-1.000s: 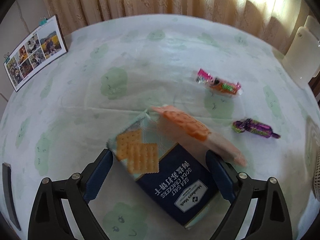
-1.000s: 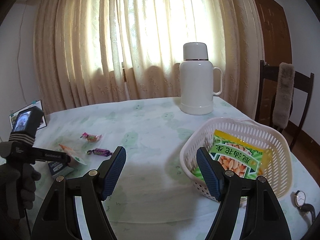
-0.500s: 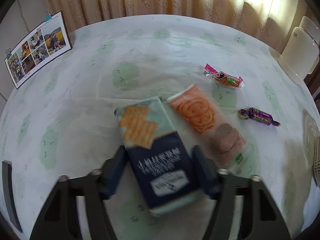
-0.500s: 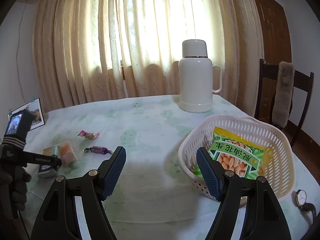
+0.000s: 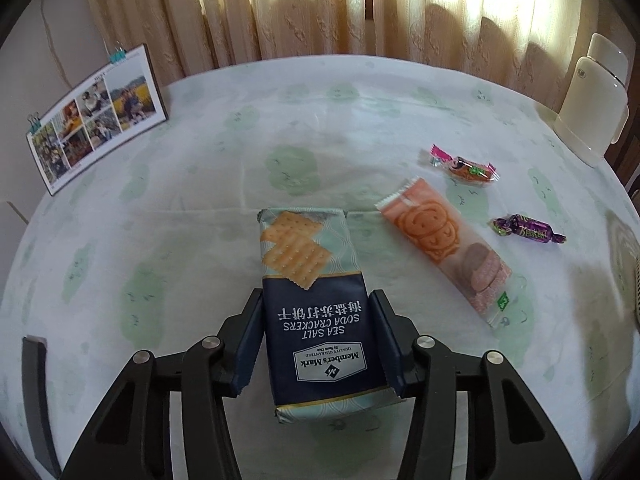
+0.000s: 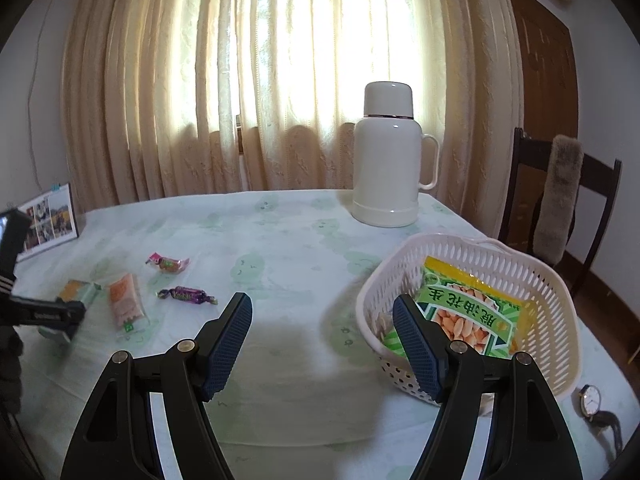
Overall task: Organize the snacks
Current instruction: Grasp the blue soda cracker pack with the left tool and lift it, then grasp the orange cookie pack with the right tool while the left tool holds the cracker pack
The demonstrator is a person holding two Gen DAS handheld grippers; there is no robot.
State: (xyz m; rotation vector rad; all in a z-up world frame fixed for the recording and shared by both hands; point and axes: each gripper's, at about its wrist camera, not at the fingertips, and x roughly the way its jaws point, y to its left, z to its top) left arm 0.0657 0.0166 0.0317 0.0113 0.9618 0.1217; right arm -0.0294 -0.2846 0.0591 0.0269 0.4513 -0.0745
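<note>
My left gripper (image 5: 320,340) is shut on the near end of a soda cracker pack (image 5: 312,288), navy and pale green, lying lengthwise away from me. To its right lie an orange biscuit sleeve (image 5: 444,248), a pink candy (image 5: 464,168) and a purple candy (image 5: 528,230). My right gripper (image 6: 322,344) is open and empty above the table, left of the white basket (image 6: 532,276), which holds a green peanut bag (image 6: 472,312). The right wrist view also shows the cracker pack (image 6: 74,292) in the left gripper (image 6: 60,314), the biscuit sleeve (image 6: 125,300) and both candies.
A white thermos (image 6: 390,160) stands at the back of the table. A photo calendar (image 5: 92,116) stands at the far left. A wristwatch (image 6: 592,398) lies by the basket near the table edge. A dark chair (image 6: 560,200) is at the right.
My left gripper has closed on the cracker pack, which turned to lie straight away from me; the biscuit sleeve slid off it onto the table. The right gripper barely moved.
</note>
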